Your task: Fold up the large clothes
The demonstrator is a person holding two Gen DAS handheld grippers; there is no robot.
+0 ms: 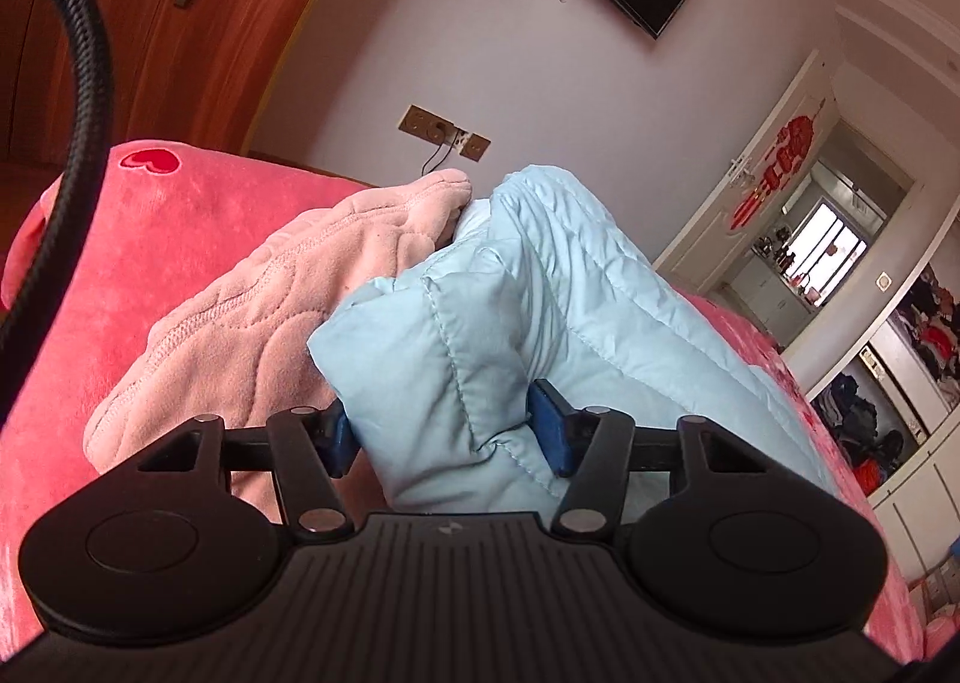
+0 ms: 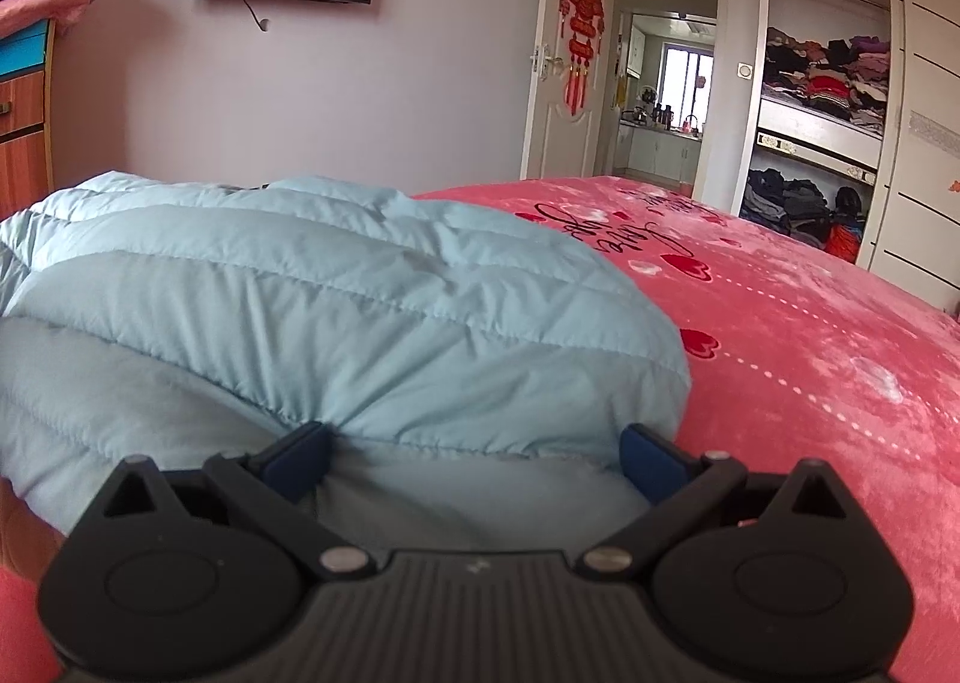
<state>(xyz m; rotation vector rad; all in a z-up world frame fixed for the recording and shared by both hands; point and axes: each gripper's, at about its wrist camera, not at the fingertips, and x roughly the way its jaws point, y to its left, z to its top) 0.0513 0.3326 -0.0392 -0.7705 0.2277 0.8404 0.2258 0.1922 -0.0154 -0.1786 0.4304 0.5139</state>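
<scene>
Plush pink bedspread, puffy quilted blue jacket — left tongs clamping it, right tongs spread around it

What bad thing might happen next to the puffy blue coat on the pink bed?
The left gripper pinches only a thick bunched fold of the puffy light-blue quilted coat, so the slippery fabric might slide out. The right gripper stands wide around the coat's edge and may grab unevenly. The fuzzy pink garment touching the coat might get dragged along.
</scene>
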